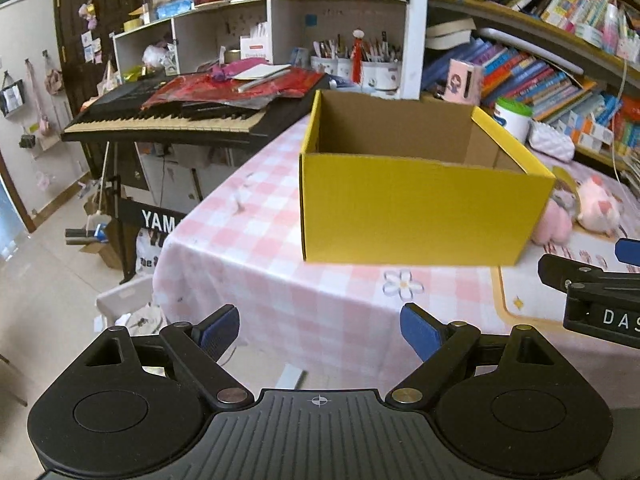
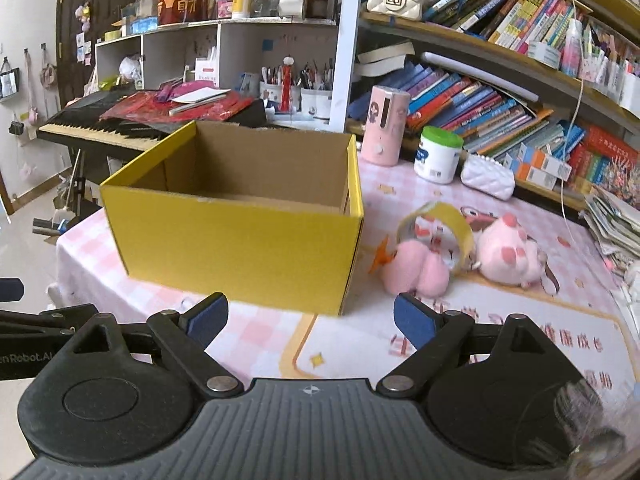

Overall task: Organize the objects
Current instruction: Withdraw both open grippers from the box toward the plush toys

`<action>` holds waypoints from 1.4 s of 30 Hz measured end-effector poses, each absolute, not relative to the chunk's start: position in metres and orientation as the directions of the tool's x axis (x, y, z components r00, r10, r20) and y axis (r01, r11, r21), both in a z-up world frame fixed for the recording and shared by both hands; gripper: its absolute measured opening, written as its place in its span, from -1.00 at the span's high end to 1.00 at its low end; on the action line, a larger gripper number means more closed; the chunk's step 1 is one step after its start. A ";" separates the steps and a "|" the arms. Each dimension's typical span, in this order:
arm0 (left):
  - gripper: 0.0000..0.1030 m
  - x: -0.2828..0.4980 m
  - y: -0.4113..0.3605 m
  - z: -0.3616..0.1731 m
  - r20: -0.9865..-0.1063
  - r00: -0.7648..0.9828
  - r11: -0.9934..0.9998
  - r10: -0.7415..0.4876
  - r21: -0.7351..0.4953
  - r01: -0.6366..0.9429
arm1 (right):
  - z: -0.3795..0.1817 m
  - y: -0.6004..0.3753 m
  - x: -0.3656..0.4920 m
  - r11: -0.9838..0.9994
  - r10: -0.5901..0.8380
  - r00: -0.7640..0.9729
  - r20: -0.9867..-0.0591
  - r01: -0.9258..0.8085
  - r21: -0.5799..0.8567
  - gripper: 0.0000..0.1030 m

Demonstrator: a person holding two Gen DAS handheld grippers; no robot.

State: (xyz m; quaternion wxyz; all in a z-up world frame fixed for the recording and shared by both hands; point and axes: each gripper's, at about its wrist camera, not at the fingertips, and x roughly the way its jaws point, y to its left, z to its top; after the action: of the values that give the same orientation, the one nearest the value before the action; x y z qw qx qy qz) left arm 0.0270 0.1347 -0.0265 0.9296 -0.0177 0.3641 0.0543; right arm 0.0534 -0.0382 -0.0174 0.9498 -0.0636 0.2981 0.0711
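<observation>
An open-topped yellow cardboard box [image 1: 416, 208] [image 2: 240, 236] stands on the pink checked tablecloth [image 1: 248, 264], and what shows of its inside is bare. To its right lie pink earmuffs [image 2: 416, 268] with a yellow band and a pink plush toy [image 2: 508, 256]. Further back stand a pink cylindrical device [image 2: 386, 126], a white jar with a green lid [image 2: 438, 154] and a white quilted pouch [image 2: 488, 176]. My left gripper [image 1: 318, 332] hovers open before the box's front wall, nothing between its fingers. My right gripper [image 2: 310, 322] is open too, near the box's front right corner, holding nothing.
A keyboard [image 1: 168, 116] piled with red papers stands left of the table, white cubbies [image 1: 256, 36] behind it. Bookshelves [image 2: 520, 92] run along the right. A stack of papers [image 2: 612, 220] sits at the table's far right. The table's left edge [image 1: 168, 248] drops to the floor.
</observation>
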 end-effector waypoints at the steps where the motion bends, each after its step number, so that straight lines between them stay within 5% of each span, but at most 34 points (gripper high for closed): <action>1: -0.74 0.023 0.134 -0.027 -0.682 0.727 0.994 0.083 0.008 -0.106 | -0.018 -0.039 0.049 0.982 0.096 0.810 -0.578 -0.171 -0.077 -0.75; 42: -0.74 0.026 -0.003 -0.027 -0.685 0.680 0.935 -0.262 -0.006 0.354 | -0.020 -0.164 -0.037 0.961 -0.253 0.763 -0.595 0.269 -0.065 -0.79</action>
State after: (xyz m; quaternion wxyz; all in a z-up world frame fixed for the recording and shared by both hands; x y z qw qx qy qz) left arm 0.0262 -0.0028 -0.0266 0.9143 0.0637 0.3628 -0.1684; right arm -0.0365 -0.1644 -0.0200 0.9388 0.0122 0.3148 -0.1390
